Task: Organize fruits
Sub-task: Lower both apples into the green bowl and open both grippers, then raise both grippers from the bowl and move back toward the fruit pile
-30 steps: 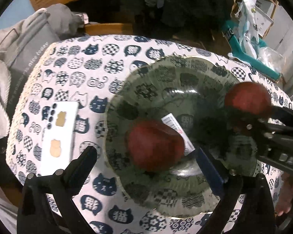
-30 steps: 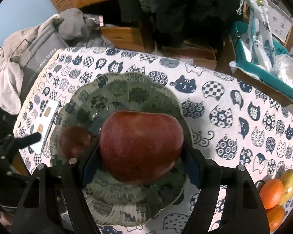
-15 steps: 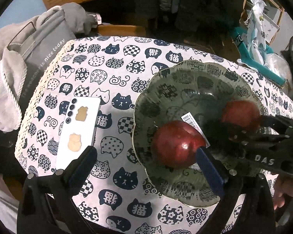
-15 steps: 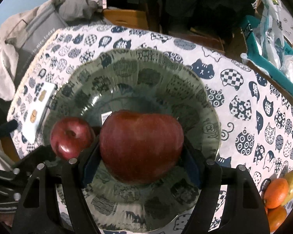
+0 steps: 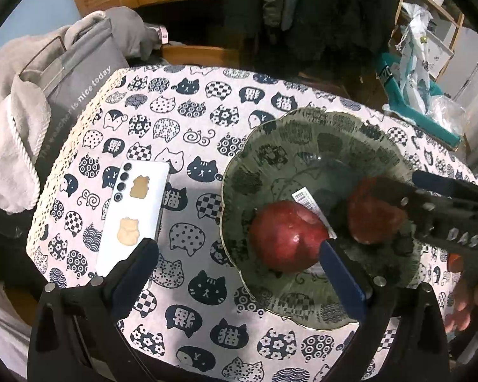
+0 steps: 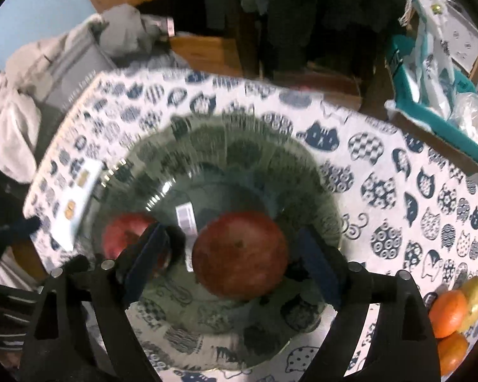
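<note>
Oranges (image 6: 447, 313) cut off, left apple (image 6: 124, 235) half-hidden

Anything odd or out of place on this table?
A barcode sticker sits in the glass plate, beside the two apples. A phone lies face down on the cloth beside the plate. Nothing spilled or damaged.

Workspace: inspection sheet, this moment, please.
Surface: table under white cat-print cloth.
Job's things: two red apples in the green glass plate; oranges and a yellow fruit at the cloth's edge.
Clutter: white phone beside the plate.
Grippers: left claw open, empty; right claw opening, pads clear of the apple between them.
Cables: nothing seen.
Surroundings: grey bag, teal box.
</note>
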`<state>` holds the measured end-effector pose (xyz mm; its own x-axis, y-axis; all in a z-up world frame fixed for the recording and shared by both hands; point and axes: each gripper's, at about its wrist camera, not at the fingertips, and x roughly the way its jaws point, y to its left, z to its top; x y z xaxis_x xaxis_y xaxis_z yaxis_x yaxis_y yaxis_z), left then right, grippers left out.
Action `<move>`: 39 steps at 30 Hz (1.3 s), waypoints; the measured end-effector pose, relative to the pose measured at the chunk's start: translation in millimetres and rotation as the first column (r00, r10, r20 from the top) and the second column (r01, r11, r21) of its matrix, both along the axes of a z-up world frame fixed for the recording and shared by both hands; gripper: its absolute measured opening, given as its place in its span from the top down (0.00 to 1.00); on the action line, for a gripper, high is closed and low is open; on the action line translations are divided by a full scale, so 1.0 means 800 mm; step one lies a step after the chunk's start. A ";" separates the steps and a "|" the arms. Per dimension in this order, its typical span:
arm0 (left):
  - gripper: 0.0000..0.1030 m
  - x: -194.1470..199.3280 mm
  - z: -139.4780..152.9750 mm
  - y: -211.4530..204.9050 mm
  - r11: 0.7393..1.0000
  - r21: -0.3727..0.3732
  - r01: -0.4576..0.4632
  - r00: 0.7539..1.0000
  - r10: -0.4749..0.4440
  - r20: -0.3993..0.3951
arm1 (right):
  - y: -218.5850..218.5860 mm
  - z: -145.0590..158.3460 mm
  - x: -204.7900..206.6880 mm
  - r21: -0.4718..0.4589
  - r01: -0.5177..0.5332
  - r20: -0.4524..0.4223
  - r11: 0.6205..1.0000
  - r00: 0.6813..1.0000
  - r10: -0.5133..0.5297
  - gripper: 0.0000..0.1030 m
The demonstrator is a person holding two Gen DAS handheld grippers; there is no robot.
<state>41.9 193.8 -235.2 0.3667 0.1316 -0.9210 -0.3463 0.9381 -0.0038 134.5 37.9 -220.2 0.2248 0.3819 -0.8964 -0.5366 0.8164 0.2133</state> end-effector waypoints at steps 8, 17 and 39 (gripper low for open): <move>0.01 -0.008 0.048 -0.021 0.999 0.016 0.036 0.995 -0.037 0.089 | -0.026 0.072 -0.014 0.035 0.054 0.105 0.998 0.993 -0.058 0.12; 0.01 -0.023 0.119 -0.048 0.996 0.049 0.072 0.973 -0.081 0.218 | -0.074 0.150 -0.045 0.084 0.094 0.254 0.992 0.961 -0.112 0.12; 0.01 -0.059 0.224 -0.125 0.980 0.096 0.173 0.891 -0.197 0.408 | -0.194 0.266 -0.132 0.181 0.129 0.497 0.975 0.843 -0.204 0.12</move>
